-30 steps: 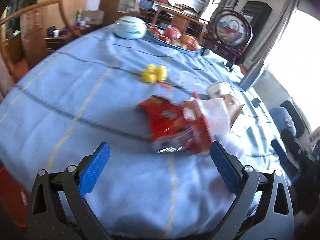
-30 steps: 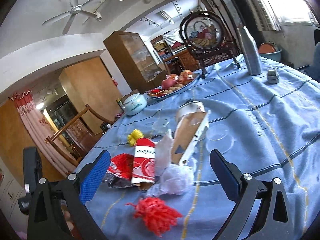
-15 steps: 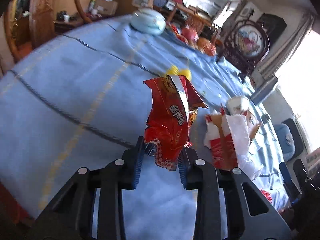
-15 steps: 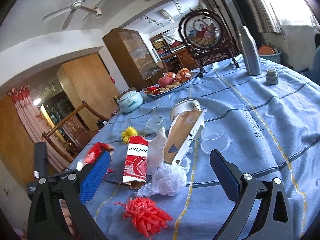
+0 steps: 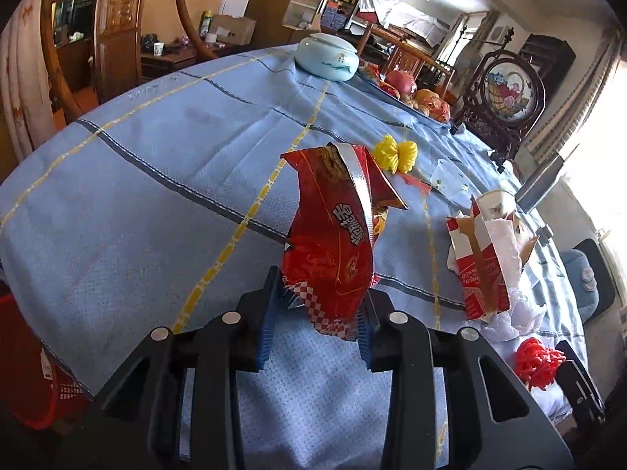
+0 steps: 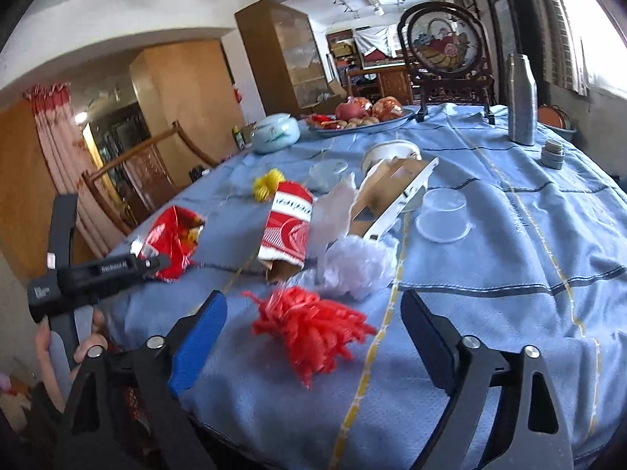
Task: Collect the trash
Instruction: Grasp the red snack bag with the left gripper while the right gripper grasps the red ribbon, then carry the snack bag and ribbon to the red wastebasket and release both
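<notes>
carton (image 6: 288, 231) on table (image 6: 509, 274), pom-pom (image 6: 313, 325) before it — cup (image 6: 443, 215) right

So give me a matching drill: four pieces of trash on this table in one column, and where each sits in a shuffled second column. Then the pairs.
Things:
1. red snack bag
2. red mesh net
3. yellow mesh net
4. clear plastic lid

Places:
A. lying loose between the right gripper's open fingers
B. flat on the cloth beside the torn paper bag
C. pinched in the left gripper's fingers
D. on the cloth just beyond the held bag, in the left wrist view

Pairs: 1-C, 2-A, 3-D, 4-B
</notes>
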Motion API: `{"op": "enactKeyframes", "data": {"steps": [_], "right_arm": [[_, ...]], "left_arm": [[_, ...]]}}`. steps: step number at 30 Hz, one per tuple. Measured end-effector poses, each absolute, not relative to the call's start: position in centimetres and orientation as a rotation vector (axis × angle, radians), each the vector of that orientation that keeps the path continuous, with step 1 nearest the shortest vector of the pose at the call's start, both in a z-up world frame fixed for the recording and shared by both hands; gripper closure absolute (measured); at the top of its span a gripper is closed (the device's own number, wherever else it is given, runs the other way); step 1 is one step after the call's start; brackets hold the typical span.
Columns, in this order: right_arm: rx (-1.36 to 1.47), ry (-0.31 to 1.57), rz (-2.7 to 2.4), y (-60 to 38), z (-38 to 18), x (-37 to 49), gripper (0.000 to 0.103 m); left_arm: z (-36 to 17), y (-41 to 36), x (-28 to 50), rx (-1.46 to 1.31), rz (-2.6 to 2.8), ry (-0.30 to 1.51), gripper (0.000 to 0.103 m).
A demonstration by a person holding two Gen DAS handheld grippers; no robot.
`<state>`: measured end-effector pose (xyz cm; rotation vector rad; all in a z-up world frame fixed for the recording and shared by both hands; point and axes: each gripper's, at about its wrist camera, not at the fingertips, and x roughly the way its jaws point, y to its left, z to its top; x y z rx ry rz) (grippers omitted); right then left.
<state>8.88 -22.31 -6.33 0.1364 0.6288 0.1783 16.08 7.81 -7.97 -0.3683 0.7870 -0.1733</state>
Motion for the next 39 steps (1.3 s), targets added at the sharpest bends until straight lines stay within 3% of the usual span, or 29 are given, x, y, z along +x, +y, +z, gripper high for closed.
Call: {"op": "enactKeyframes", "data": {"steps": [4,5,6,7,11,14,21,31,39], "right_arm": [[0.1,0.67,0.176,-21.5,-7.2,9.3,0.035],[0.09,0.675,0.174,-21.4,-7.3,9.2,0.046],[0.077,0.679,0.169,-21.2,-7.5,9.2,0.071],[0.074,0.682,0.17,-21.3,-7.6,9.4,0.075],[0.127,0.603,0.2,-22.0,-6.4,8.5,0.076],[0.124,0.575,0.217,-21.8,-5.7,8.0,0.074],[0.159,0.58,0.266,-21.3,-5.4,8.7,0.074],[0.129,0.564,0.461,-15.6,-3.8,9.5,0.074],[0.082,0.624,0.612,-9.5,-4.1,10.1,0.073]], "left_arm": [[-7.8,7.9,15.9,-0.372,-0.173,0.783,0.066],[-7.8,8.0,15.9,-0.373,-0.17,0.782,0.066],[-7.8,8.0,15.9,-0.37,-0.166,0.781,0.065],[-7.8,8.0,15.9,-0.367,-0.166,0.781,0.065],[-7.7,7.6,15.9,-0.34,-0.151,0.77,0.062],[-7.4,7.6,15.6,-0.351,-0.169,0.754,0.069],[-5.0,9.2,13.1,-0.336,-0.132,0.666,0.07],[-4.4,18.8,6.2,-0.43,0.139,0.599,0.069],[-8.7,28.1,0.2,-0.487,0.471,0.646,0.067]]}}
